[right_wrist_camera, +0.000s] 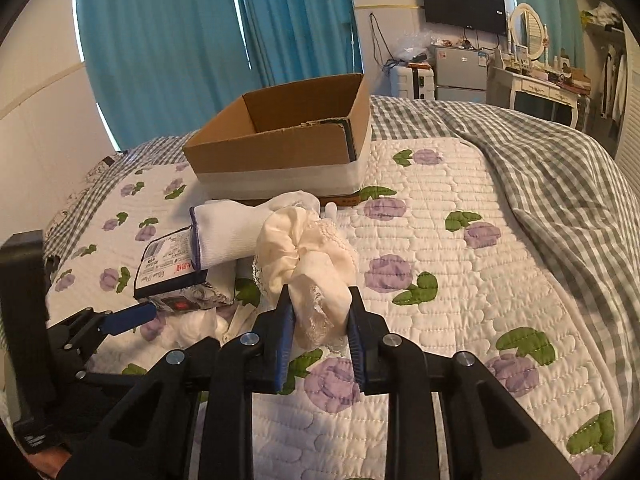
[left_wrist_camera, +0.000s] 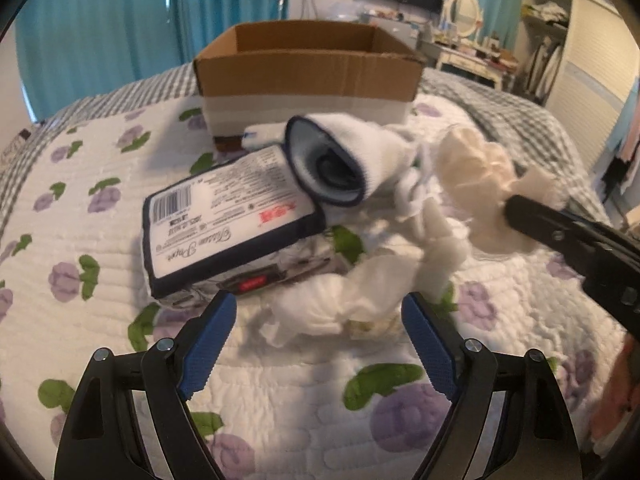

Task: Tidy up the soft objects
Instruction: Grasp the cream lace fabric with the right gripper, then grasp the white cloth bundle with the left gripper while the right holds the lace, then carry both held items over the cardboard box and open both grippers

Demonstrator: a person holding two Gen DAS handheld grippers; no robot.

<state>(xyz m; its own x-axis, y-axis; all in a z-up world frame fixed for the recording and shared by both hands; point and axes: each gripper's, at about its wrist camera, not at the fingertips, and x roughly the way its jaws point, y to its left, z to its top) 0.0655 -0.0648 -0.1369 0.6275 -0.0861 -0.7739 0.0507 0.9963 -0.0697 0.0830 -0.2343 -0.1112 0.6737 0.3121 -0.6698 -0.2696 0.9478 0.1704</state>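
A pile of soft things lies on the flowered quilt (left_wrist_camera: pixel 120 280) in front of an open cardboard box (left_wrist_camera: pixel 304 68), also seen in the right wrist view (right_wrist_camera: pixel 280 148). The pile holds a tissue pack (left_wrist_camera: pixel 228 232), a rolled white sock with a dark rim (left_wrist_camera: pixel 340 160) and crumpled white cloth (left_wrist_camera: pixel 340 308). My right gripper (right_wrist_camera: pixel 320 308) is shut on a cream lace scrunchie (right_wrist_camera: pixel 312 264) and holds it above the quilt; both show in the left wrist view, the gripper (left_wrist_camera: pixel 516 208) and the scrunchie (left_wrist_camera: pixel 480 172). My left gripper (left_wrist_camera: pixel 318 312) is open, low over the white cloth.
A grey checked blanket (right_wrist_camera: pixel 560 184) covers the right and far side of the bed. Teal curtains (right_wrist_camera: pixel 200 40) hang behind the box. A dressing table (right_wrist_camera: pixel 536 80), a small fridge (right_wrist_camera: pixel 460 72) and a wall TV (right_wrist_camera: pixel 464 4) stand at the back right.
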